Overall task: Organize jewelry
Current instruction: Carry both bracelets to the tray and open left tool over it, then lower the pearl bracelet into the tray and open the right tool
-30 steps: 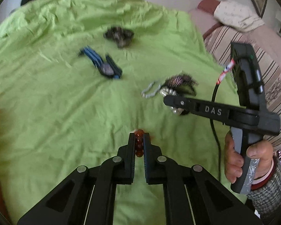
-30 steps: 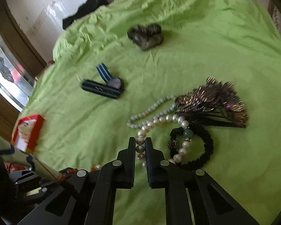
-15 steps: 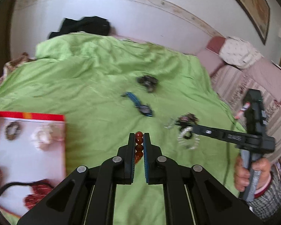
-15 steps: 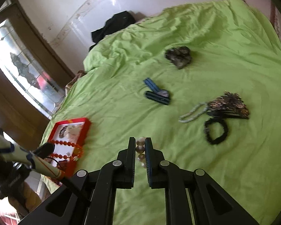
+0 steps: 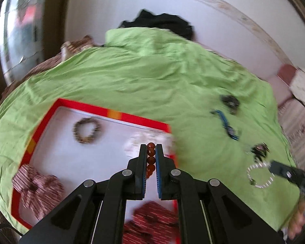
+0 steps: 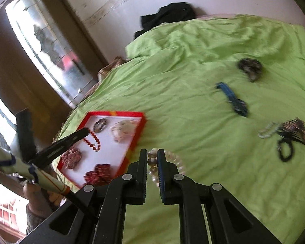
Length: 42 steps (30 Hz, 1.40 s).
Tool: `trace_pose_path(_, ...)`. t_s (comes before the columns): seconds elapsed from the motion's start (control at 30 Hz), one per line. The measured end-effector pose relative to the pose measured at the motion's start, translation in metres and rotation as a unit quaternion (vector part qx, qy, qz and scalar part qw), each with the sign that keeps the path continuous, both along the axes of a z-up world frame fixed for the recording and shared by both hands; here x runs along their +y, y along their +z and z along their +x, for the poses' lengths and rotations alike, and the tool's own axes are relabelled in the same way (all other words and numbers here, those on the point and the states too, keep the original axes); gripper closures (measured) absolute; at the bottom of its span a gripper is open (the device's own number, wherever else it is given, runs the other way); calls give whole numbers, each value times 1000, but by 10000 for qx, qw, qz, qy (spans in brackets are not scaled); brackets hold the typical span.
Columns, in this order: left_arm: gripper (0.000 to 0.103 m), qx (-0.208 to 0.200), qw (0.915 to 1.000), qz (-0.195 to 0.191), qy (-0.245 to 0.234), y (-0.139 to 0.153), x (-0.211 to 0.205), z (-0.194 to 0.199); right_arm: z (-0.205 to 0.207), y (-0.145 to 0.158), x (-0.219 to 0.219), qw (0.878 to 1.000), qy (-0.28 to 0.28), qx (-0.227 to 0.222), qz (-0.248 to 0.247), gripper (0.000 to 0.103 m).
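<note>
Fingers of the left gripper [image 5: 151,152] clamped on a strand of amber-red beads [image 5: 151,158] above the white floor of a red-rimmed tray [image 5: 116,114]; fingers of the right gripper [image 6: 152,158] pinched on a pearl bracelet [image 6: 173,159] over bare green bedspread [image 6: 193,101], just beside that tray. Tray contents: dark bead bracelet [image 5: 87,130], pale item, striped scrunchies [image 5: 36,187]. Farther across the rumpled bedspread: blue-strapped watch [image 6: 233,99], dark hair clip [image 6: 250,67], black band [image 6: 285,149] by a beaded comb; beyond, black garment [image 6: 168,15] against a pale wall, glazed door at left.
</note>
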<state>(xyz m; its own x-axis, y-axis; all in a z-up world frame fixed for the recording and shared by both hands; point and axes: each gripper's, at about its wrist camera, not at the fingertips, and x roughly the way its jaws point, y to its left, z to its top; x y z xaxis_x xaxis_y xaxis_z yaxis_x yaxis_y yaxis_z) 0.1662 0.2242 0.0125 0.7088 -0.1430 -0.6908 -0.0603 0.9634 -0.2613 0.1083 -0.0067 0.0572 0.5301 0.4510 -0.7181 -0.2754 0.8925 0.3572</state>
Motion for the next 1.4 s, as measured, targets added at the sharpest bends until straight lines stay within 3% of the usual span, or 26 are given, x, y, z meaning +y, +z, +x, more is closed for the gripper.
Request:
trace_pose_path(0.3,96,330,9946,-585,796,-39,81,33,30,-12,94,9980,609,147,-109,93)
trace_pose_path(0.57,96,420,9879,-729,1300,-55,116,39,59,-40,178,9932,1101,359,-155,92)
trace_pose_path(0.67,96,533,9853,-629,1497,-59,124,38,66,-53,189,9921,1136,534,-32,92)
trace_pose_path(0.83,96,677,9797,-462,1830,-61,135,32,71,-82,190,9917,1033,685,-347,92)
trace_pose_path(1.17,95,389,9799,-458,1903,-52,135,19,69,-102,179,9899,967,809,-645,92)
trace_pose_path(1.23,89,275,9811,-450,1863,-48,131,16,66,-105,179,9893,977,819,-709,92)
trace_pose_path(1.3,74,147,9815,-405,1868,-43,127,12,64,-107,179,9892,964,815,-747,92)
trace_pose_path(1.4,70,-25,9813,-293,1900,-37,121,6,60,-108,180,9887,988,769,-823,92)
